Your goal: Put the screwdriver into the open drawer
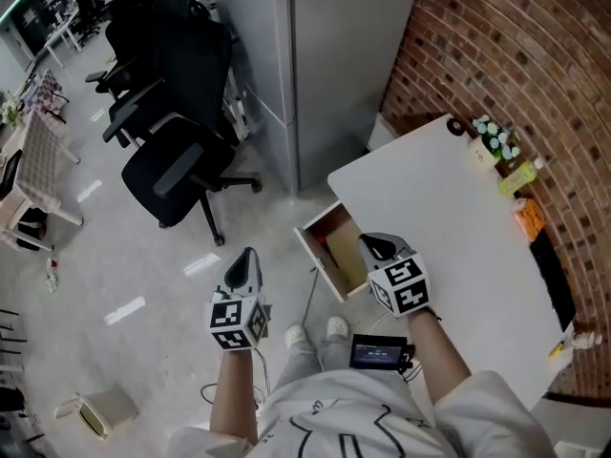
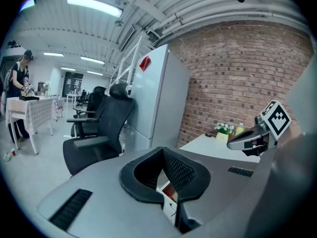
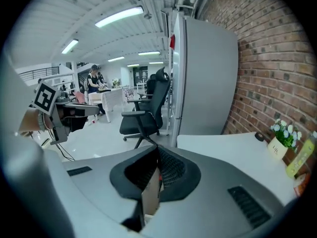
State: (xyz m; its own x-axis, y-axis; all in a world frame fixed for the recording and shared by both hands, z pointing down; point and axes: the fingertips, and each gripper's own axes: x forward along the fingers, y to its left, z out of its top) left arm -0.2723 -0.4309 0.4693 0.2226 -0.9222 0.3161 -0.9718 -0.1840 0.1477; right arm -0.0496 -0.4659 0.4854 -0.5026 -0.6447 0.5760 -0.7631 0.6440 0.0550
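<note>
The wooden drawer [image 1: 312,252] stands pulled out from the front-left side of the white table [image 1: 458,227]. Something red and dark [image 1: 326,246] lies inside it; I cannot tell whether it is the screwdriver. My right gripper [image 1: 374,242] hovers over the drawer's right side at the table's edge, jaws together, nothing held. My left gripper [image 1: 248,256] hangs over the floor to the left of the drawer, shut and empty. In the left gripper view the left gripper [image 2: 167,176] shows a bit of drawer [image 2: 167,194] past its jaws. The right gripper [image 3: 156,170] looks onto the drawer's wooden edge [image 3: 150,198].
Black office chairs [image 1: 177,160] stand on the floor to the left, and a tall grey cabinet [image 1: 325,55] rises behind the drawer. A flower pot [image 1: 495,141], a bottle [image 1: 516,176] and an orange item [image 1: 528,218] line the brick wall. A person [image 2: 17,83] stands far off.
</note>
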